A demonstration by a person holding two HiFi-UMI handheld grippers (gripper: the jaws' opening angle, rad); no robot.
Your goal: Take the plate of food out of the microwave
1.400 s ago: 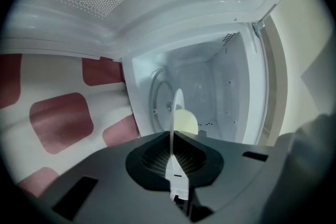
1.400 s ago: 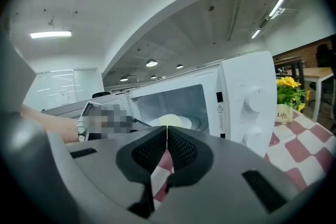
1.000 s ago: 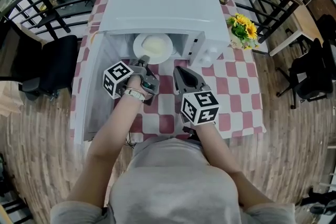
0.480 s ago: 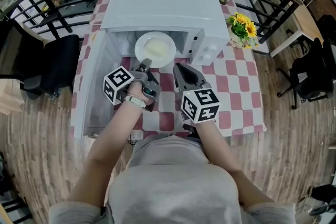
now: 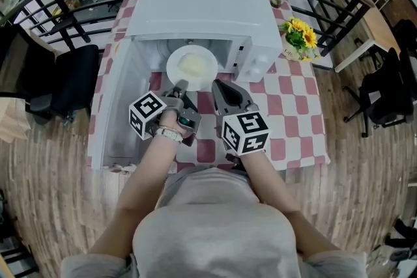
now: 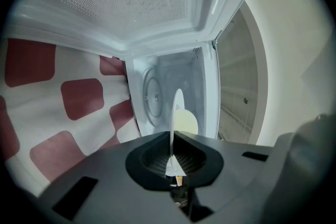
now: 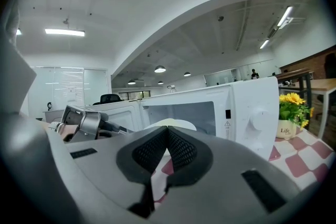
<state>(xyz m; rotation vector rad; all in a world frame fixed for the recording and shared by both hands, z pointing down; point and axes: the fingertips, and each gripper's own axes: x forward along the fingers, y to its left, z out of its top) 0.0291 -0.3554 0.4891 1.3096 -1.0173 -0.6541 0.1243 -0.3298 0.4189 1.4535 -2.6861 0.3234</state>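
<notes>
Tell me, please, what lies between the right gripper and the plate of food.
Only a short strip of checked tablecloth, seen in the head view; the right gripper is near the plate but apart from it.

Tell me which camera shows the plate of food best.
The head view: the whole plate shows from above, pale food in its middle. The left gripper view shows it edge-on, clamped in the left gripper. The right gripper view shows only its top edge.
</notes>
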